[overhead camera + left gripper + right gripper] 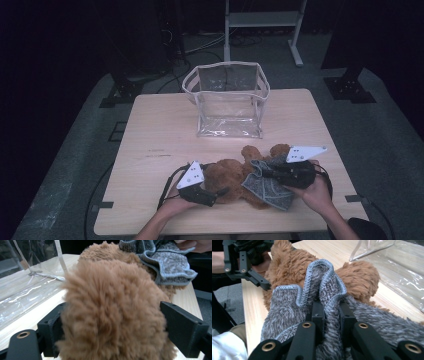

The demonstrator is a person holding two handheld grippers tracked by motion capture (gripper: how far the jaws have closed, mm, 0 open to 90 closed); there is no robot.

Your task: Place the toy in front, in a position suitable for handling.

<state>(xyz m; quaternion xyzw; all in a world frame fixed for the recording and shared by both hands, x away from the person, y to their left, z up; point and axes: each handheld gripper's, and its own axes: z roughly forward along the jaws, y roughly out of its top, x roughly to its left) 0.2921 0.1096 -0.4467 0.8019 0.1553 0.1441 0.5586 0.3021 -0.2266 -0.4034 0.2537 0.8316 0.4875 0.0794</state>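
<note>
- On the near half of the wooden table, a brown plush bear lay between the two grippers, with a grey knitted cloth draped over its right part.
- Behind it, near the table's far edge, stood a clear plastic bag with white trim, well apart from the toy.
- At the bear's left end, the left gripper sat with its jaws spread wide on either side of the fur; in the left gripper view the plush bulged between the black jaws, the fur brushing both, but the pads did not visibly squeeze it.
- At the bear's right end, the right gripper was clenched on a fold of the cloth; in the right gripper view the grey cloth rose in a pinched ridge from between the two nearly closed jaws, its blue-grey hem curling over the top.
- Beyond that ridge, the same view showed the bear's fur and the left gripper against the toy's far side.
- Both forearms of the person entered from the table's near edge.
</note>
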